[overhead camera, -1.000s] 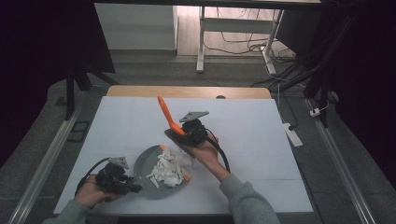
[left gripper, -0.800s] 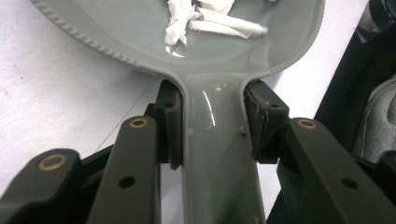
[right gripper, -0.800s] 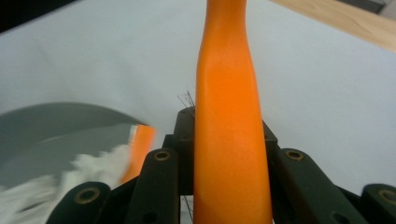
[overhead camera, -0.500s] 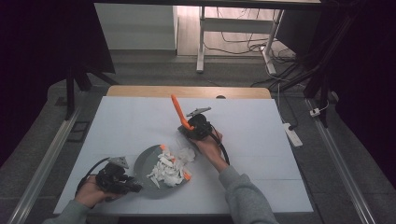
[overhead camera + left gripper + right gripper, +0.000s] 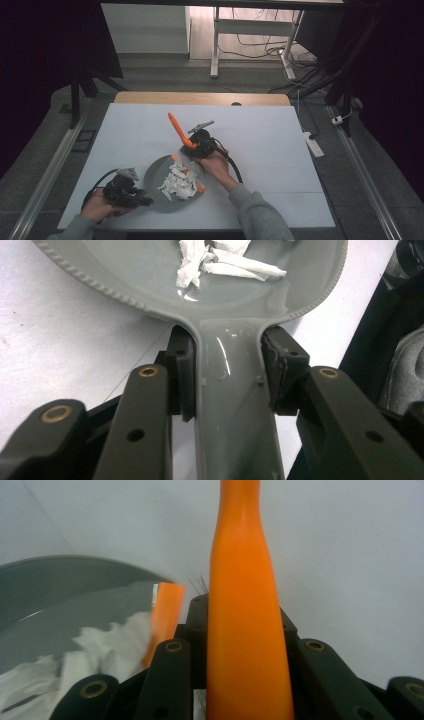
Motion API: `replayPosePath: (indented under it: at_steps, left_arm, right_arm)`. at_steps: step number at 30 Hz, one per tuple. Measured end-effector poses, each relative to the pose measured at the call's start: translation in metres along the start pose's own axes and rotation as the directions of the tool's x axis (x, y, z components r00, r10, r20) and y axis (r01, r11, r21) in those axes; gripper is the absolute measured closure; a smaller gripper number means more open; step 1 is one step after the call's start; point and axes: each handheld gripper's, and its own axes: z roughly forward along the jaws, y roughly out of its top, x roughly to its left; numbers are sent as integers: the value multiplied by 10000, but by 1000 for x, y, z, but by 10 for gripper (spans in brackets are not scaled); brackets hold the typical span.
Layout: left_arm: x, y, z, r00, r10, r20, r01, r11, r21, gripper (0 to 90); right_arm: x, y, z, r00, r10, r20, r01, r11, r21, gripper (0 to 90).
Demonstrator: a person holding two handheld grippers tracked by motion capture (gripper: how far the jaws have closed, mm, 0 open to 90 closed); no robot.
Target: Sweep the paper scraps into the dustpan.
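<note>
On the white surface (image 5: 280,150), your left gripper (image 5: 131,192) clamps the grey dustpan (image 5: 155,177) handle; your right gripper (image 5: 196,146) grips the orange brush (image 5: 176,127). Tilt the pan and the paper scraps (image 5: 179,182) could spill.

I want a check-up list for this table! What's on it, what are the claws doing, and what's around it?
Surface: white table, wooden strip along its far edge.
Job's things: grey dustpan holding white paper scraps; orange brush handle sticking up, tilted.
Clutter: small orange bits in the dustpan.
Grippers: left claw shut on the dustpan's handle; right claw shut on the brush handle.
Cables: a black cable trails from each claw; a tangle lies on the floor beyond the table.
Surroundings: white power strip on the floor, white desk frame behind.
</note>
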Motion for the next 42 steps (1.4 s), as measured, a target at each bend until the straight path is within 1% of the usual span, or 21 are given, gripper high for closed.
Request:
replayPosePath:
  at_steps: [3,8,11,12,14,15,17,18,20,21,22,25,27,29,32,35,38,41,42]
  left_arm:
    - [0,0,0,10000,9,-4,-9,10000,5,614]
    - [0,0,1,10000,6,-4,-6,10000,10,614]
    - [0,0,1,10000,2,15,-2,10000,15,614]
    - [0,0,1,10000,-2,21,2,10000,8,614]
    - [0,0,1,10000,0,-3,0,10000,8,614]
    - [0,0,1,10000,-6,-5,6,10000,6,614]
    - [0,0,1,10000,-9,-12,9,10000,2,614]
    - [0,0,1,10000,-7,-17,7,10000,2,614]
    - [0,0,1,10000,-2,-12,2,10000,7,614]
    - [0,0,1,10000,-6,-9,6,10000,5,614]
    - [0,0,1,10000,-4,-9,4,10000,7,614]
    - [-1,1,1,10000,-21,-17,21,10000,-7,614]
    - [-1,1,1,10000,-32,-11,32,10000,-8,614]
    - [-1,1,1,10000,-47,-1,47,10000,-23,614]
    - [0,1,1,10000,-24,-12,24,10000,-11,614]
    - [0,0,1,10000,-23,4,23,10000,-11,614]
    - [0,1,2,10000,-51,7,51,10000,-36,614]
    - [-1,1,2,10000,-63,-10,63,10000,-46,614]
    - [-1,1,2,10000,-50,-21,50,10000,-38,614]
  right_arm:
    - [9,-2,-1,9997,-95,-237,94,9999,-37,709]
    - [26,-5,-3,9959,-161,-892,147,9998,-162,709]
    - [42,-2,-8,9908,-431,-1287,391,9987,-338,709]
    - [47,0,-10,9881,-620,-1406,560,9974,-463,709]
    - [55,5,-19,9839,-889,-1551,756,9931,-895,708]
    - [56,8,-24,9836,-1010,-1497,842,9899,-1144,708]
    - [53,15,-34,9881,-1058,-1119,867,9828,-1633,709]
    - [51,17,-38,9900,-1034,-960,853,9807,-1761,708]
    - [39,22,-45,9948,-777,-663,631,9779,-1993,708]
    - [34,23,-47,9965,-684,-473,576,9780,-2006,708]
    - [29,24,-47,9975,-647,-281,579,9788,-1966,709]
    - [14,22,-41,9992,-361,194,387,9868,-1571,708]
    - [4,19,-32,9990,-136,436,188,9925,-1207,708]
    - [-5,16,-23,9979,-21,641,78,9960,-889,708]
    - [-13,12,-11,9958,156,900,-114,9988,-467,709]
    - [-15,8,-2,9954,131,948,-121,9999,-119,709]
    - [-11,6,2,9965,12,841,-21,9999,110,709]
    - [-3,6,3,9991,68,416,-76,9998,188,709]
    - [1,5,3,9993,-19,367,12,9998,195,709]
